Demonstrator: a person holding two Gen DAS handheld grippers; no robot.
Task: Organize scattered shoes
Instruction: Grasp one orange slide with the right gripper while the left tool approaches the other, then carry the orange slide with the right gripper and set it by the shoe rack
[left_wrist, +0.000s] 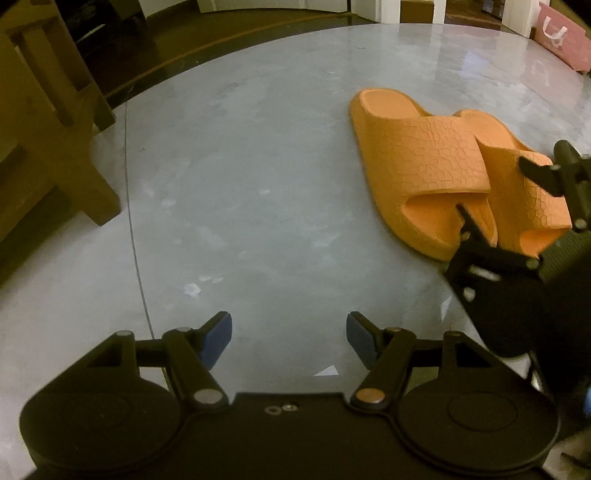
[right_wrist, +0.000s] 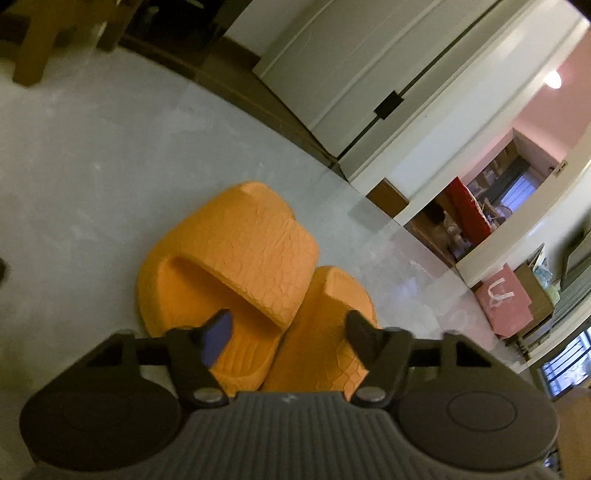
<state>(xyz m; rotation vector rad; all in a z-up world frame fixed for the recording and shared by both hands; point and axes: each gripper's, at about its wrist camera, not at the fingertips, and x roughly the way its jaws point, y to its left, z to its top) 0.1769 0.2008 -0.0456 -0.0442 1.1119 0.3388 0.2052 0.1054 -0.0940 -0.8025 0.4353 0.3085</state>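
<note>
2 orange slide sandals lie side by side on the grey floor (left_wrist: 240, 184), touching along their inner edges. The left slide sandal (left_wrist: 421, 166) is fully in the left wrist view; the right slide sandal (left_wrist: 524, 195) is partly hidden behind the right hand-held gripper (left_wrist: 491, 184). That gripper hangs over the open ends of both sandals, fingers spread wide, holding nothing. The left hand-held gripper (left_wrist: 289, 338) is over bare floor, apart from the pair, fingers wide and empty. A wooden furniture leg (left_wrist: 74, 158) stands near the floor's left edge, a pink paper bag (left_wrist: 561, 37) at the far right.
</note>
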